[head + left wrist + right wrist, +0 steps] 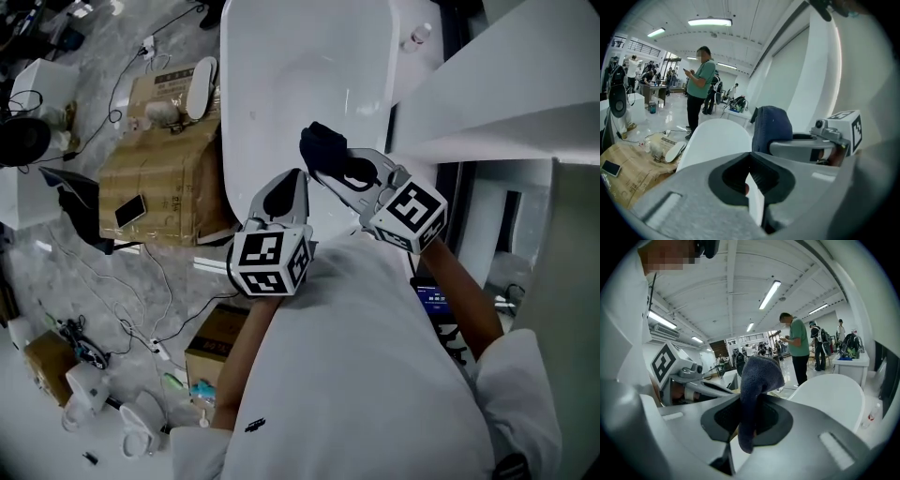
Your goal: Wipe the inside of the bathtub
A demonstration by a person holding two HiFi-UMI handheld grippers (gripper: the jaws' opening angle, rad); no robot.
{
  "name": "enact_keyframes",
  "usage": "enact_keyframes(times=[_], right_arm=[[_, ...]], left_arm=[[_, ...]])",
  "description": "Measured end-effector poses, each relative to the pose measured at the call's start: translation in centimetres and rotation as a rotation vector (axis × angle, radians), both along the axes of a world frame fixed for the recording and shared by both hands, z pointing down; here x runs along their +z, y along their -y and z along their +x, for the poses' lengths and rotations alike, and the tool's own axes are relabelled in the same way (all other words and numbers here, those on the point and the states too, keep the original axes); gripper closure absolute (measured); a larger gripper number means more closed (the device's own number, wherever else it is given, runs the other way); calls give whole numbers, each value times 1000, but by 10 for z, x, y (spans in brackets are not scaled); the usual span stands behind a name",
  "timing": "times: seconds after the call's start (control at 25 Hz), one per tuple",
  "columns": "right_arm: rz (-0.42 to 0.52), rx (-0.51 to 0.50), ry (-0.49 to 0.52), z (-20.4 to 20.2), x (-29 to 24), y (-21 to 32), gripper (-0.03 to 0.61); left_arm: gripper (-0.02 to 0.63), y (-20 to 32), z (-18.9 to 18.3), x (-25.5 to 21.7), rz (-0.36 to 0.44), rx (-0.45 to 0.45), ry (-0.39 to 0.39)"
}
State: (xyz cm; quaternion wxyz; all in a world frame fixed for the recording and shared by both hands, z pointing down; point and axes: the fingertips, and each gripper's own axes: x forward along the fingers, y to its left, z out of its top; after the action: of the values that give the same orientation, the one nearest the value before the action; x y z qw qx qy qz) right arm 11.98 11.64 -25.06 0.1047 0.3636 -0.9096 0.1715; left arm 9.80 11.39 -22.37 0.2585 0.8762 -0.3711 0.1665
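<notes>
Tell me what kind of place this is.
Probably an open workshop or lab hall, not a bathroom: the white freestanding bathtub stands on a grey floor among brown cardboard boxes and loose cables, and people stand about under ceiling strip lights.

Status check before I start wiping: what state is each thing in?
Left claw: shut, holding nothing.
Right claw: shut on the cloth.
Cloth: bunched, sticking up out of the right claw.
Bathtub: no water seen inside.
Phone: lying flat on the cardboard box, screen dark.
</notes>
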Motion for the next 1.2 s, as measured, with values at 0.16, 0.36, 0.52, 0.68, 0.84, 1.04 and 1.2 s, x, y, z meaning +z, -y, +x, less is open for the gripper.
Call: enact_keyframes(times=[0.16, 0.36, 0.52, 0.68, 0.84, 1.04, 1.2], right_arm=[[23, 32, 27, 6, -19, -11, 528], [56, 87, 42, 15, -40, -19, 529], [65, 100, 46, 18, -42, -21, 529], [41, 128, 50, 21, -35, -25, 529], [26, 158, 46, 28, -31, -23, 529], [20, 162, 50, 30, -32, -22, 529], [12, 155, 82, 26, -36, -26, 529]], left_arm=[[615, -9, 2, -13, 34, 13, -6], [615, -16, 10, -26, 50, 2, -35], [615, -19, 15, -26, 58, 17, -36], [615, -22, 16, -24, 52, 24, -37], [615, -23, 25, -22, 49, 52, -36], [615, -24, 31, -19, 35, 77, -32], [615, -26, 31, -17, -7, 88, -31]])
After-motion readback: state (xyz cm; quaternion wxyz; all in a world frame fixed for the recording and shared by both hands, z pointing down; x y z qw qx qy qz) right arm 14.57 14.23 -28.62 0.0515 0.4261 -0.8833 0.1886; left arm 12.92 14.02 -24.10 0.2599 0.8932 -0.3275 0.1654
